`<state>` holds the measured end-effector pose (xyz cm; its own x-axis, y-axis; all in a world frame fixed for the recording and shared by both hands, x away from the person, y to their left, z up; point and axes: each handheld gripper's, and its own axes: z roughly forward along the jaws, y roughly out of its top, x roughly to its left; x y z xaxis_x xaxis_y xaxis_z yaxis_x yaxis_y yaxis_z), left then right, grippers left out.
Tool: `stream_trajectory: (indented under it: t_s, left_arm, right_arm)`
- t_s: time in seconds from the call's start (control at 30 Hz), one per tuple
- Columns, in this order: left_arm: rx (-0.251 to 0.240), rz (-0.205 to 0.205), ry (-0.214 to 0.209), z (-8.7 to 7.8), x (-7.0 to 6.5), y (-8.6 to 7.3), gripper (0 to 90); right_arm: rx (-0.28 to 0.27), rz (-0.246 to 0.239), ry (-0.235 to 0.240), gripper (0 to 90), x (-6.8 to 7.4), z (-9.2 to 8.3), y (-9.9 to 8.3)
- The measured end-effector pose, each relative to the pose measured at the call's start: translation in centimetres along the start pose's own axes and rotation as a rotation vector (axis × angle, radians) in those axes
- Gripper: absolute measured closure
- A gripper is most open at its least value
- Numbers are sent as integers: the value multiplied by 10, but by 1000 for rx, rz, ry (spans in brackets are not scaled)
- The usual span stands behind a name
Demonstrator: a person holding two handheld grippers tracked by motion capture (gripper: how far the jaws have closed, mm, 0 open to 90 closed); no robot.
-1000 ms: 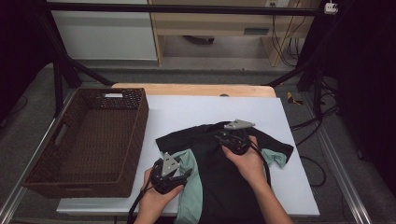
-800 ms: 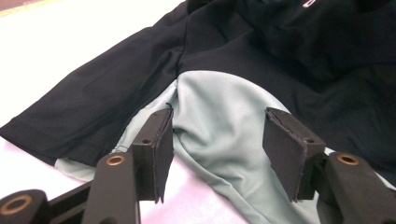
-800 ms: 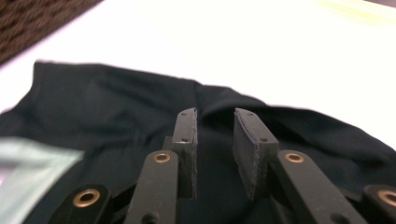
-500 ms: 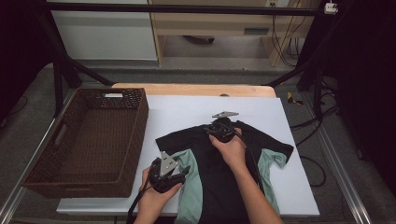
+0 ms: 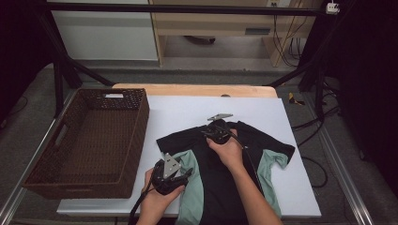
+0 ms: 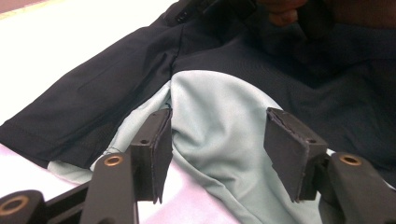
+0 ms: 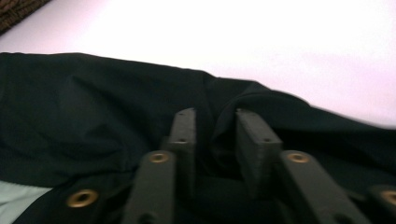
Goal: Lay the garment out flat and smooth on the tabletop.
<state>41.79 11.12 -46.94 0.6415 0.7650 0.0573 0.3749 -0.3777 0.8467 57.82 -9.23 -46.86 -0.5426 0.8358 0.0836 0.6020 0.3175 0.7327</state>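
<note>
Black and pale green, the shirt (image 5: 234,164) lies spread on the white table (image 5: 187,112), just right of the wicker basket (image 5: 89,140). The right gripper (image 5: 217,131) sits at its collar edge; its 2 jaws have just been closing, and a fold of black cloth seems pinched between them. The left gripper (image 6: 215,154) rests half-open astride the green panel, gripping nothing.

— Any writing you can make out, on the shirt (image 5: 225,159) or the basket (image 5: 89,140)?
— None. The pale tag on the basket's far rim is too small to read, and the shirt shows no print or label.
</note>
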Motion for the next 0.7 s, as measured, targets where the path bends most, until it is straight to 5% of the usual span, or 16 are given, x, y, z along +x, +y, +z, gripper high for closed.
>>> stream_trajectory:
  t_s: [0.1, 0.17, 0.57, 0.7]
  left_arm:
    - [-5, 0, 3, -1, 0, 0, 424]
    - [-4, 3, -1, -1, 0, 0, 452]
    - [-7, -7, 14, -1, 2, 0, 430]
    - [-6, -15, 25, -1, 5, 0, 416]
  right_arm:
    - [-2, -18, -19, 885, -1, 1, 4]
    - [-23, -20, -42, 894, -2, -1, 8]
    - [-146, 0, -55, 888, -8, -13, 26]
    - [-147, 12, -47, 777, -9, -15, 23]
